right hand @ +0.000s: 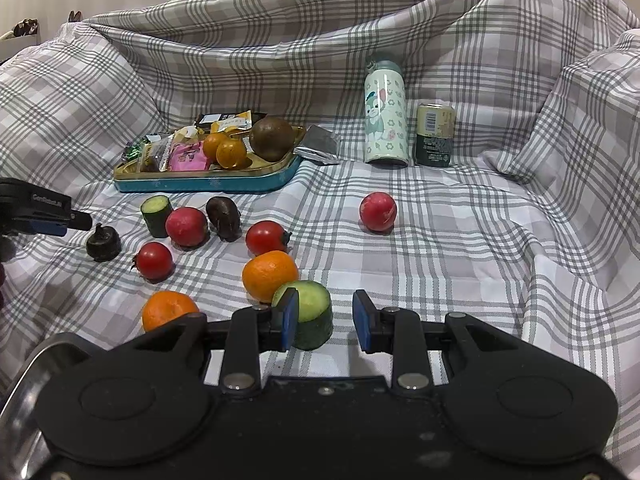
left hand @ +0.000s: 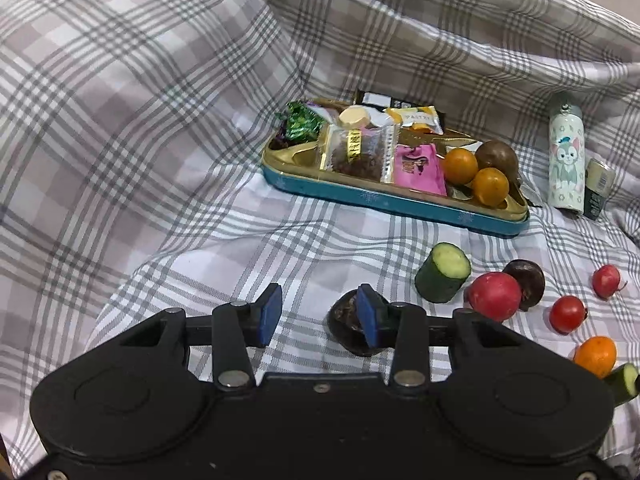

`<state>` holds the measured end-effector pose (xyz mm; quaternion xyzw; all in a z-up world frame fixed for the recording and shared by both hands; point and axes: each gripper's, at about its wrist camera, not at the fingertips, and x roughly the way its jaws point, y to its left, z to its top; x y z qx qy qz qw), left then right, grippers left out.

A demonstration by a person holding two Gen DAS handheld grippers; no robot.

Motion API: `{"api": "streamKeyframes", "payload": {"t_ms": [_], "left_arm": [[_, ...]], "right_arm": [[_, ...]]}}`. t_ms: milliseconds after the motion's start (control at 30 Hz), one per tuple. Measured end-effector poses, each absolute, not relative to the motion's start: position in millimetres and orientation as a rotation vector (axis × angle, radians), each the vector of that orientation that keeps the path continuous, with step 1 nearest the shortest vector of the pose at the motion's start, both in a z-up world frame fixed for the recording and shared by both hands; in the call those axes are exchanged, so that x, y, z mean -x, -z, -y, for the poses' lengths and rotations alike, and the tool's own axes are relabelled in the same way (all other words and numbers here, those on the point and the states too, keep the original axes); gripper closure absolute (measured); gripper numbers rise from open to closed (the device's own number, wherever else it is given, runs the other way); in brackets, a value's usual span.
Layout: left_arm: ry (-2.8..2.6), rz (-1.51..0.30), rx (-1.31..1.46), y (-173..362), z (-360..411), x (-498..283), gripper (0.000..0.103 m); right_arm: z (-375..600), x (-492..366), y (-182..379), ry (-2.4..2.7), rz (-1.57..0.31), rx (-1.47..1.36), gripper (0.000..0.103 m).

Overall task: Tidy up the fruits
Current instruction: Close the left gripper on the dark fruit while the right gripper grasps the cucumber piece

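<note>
Both grippers stand open and empty. The left gripper [left hand: 318,314] hovers by a dark water chestnut [right hand: 103,243] on the plaid sheet [right hand: 440,240]; the right gripper [right hand: 326,320] nears a cucumber chunk [right hand: 310,314]. Loose fruit lies before the tin tray [right hand: 208,184]. On soft folds, a nudged tomato [right hand: 266,237] could roll away. The chestnut sits half hidden behind one pad in the left view.

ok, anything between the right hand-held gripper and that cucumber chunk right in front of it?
Nothing visible. The right hand-held gripper is open and the cucumber chunk sits just beyond its left finger, slightly left of the gap. The nearest orange touches the chunk's far-left side.
</note>
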<state>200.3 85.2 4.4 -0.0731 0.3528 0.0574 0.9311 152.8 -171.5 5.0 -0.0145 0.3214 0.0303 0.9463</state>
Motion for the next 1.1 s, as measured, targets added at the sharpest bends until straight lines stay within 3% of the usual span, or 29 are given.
{"api": "streamKeyframes", "payload": {"t_ms": [400, 800, 1100], "left_arm": [[-0.007, -0.683, 0.025, -4, -59, -192, 0.054], [0.004, -0.689, -0.020, 0, -53, -192, 0.054], [-0.004, -0.686, -0.036, 2, -51, -193, 0.054]], "right_arm": [[191, -156, -10, 0.042, -0.612, -0.047, 0.071], [157, -150, 2, -0.030, -0.638, 0.176, 0.069], [160, -152, 5, 0.005, -0.694, 0.141, 0.054]]}}
